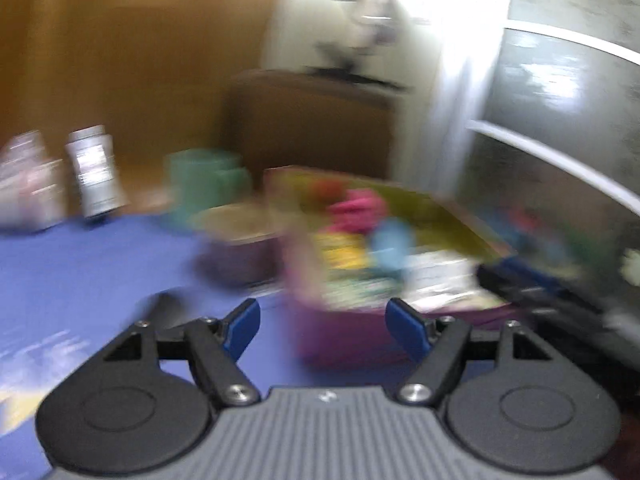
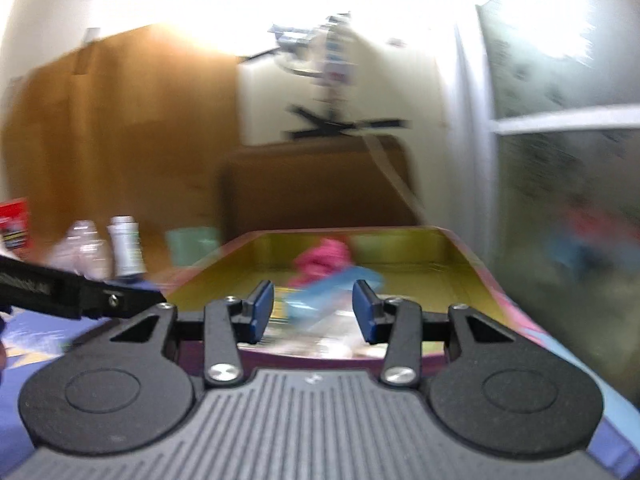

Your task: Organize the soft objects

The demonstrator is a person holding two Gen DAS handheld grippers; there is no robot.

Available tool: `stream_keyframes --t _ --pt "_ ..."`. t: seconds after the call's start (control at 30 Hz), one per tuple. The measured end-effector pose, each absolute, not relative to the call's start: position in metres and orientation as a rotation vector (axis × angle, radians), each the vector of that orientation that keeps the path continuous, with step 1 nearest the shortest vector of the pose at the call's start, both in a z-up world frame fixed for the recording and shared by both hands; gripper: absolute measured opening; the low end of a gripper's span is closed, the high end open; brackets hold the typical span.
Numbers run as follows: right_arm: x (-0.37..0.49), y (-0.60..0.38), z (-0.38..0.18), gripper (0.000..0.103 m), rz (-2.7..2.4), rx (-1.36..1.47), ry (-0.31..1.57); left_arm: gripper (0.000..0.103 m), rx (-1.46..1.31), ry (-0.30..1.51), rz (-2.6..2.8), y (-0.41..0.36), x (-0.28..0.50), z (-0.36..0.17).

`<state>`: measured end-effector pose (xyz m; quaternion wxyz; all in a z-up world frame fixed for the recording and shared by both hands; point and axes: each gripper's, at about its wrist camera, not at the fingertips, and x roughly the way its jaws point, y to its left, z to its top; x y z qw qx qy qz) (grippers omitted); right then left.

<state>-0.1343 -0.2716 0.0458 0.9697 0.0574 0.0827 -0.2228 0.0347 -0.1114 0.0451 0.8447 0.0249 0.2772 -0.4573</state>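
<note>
A: In the box (image 2: 400,248), contents?
B: Pink toy (image 2: 324,258) at the back, blue toy (image 2: 332,292) just before it; blurred.
A: Claws?
B: Left claw (image 1: 322,326) spread, empty, over the blue worktop (image 1: 100,264). Right claw (image 2: 314,310) spread, empty, at the box's near rim.
A: Surroundings?
B: Bowl (image 1: 240,248), green cup (image 1: 204,184), bottle (image 1: 94,172) left of the box.

An open box (image 2: 400,246) with a purple outside and yellow-green inner walls sits on the blue surface. Inside it lie soft items, blurred by motion: a crumpled pink piece (image 2: 324,258) toward the back, a light-blue piece (image 2: 332,292) just in front of it, and a yellow piece (image 1: 342,250) beside them.
</note>
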Motion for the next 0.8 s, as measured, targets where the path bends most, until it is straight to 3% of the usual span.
stream_keyframes --t 0.27,0.33,0.4,0.53,0.63,0.67,0.7,0.73,0.77,0.8 --pt "-0.056 -0.176 0.029 0.052 -0.071 0.073 0.391 0.071 0.034 0.643 -0.507 0.005 0.102 -0.004" --pt "-0.025 -0.168 0.023 0.058 -0.080 0.081 0.448 0.071 -0.032 0.642 -0.510 0.020 0.108 -0.005" --pt "0.008 -0.171 0.020 0.075 -0.119 0.150 0.497 0.072 -0.069 0.637 -0.527 0.025 0.109 -0.004" --pt "0.057 -0.190 0.009 0.077 -0.184 0.339 0.590 0.072 -0.084 0.622 -0.567 0.027 0.111 -0.004" --pt "0.076 -0.181 0.004 0.081 -0.218 0.296 0.594 0.072 -0.123 0.613 -0.577 0.032 0.111 -0.004" --pt "0.080 -0.175 0.004 0.074 -0.213 0.261 0.594 0.072 -0.143 0.610 -0.579 0.035 0.112 -0.004" --pt "0.081 -0.169 0.003 0.061 -0.192 0.220 0.598 0.072 -0.158 0.609 -0.579 0.038 0.109 -0.006" --pt "0.083 -0.165 0.003 0.057 -0.164 0.177 0.596 0.072 -0.171 0.610 -0.579 0.042 0.109 -0.006" --pt "0.082 -0.160 0.004 0.041 -0.131 0.149 0.606 0.072 -0.181 0.615 -0.582 0.044 0.110 -0.006" --pt "0.079 -0.154 0.004 0.041 -0.106 0.108 0.606 0.072 -0.186 0.619 -0.586 0.044 0.110 -0.006"
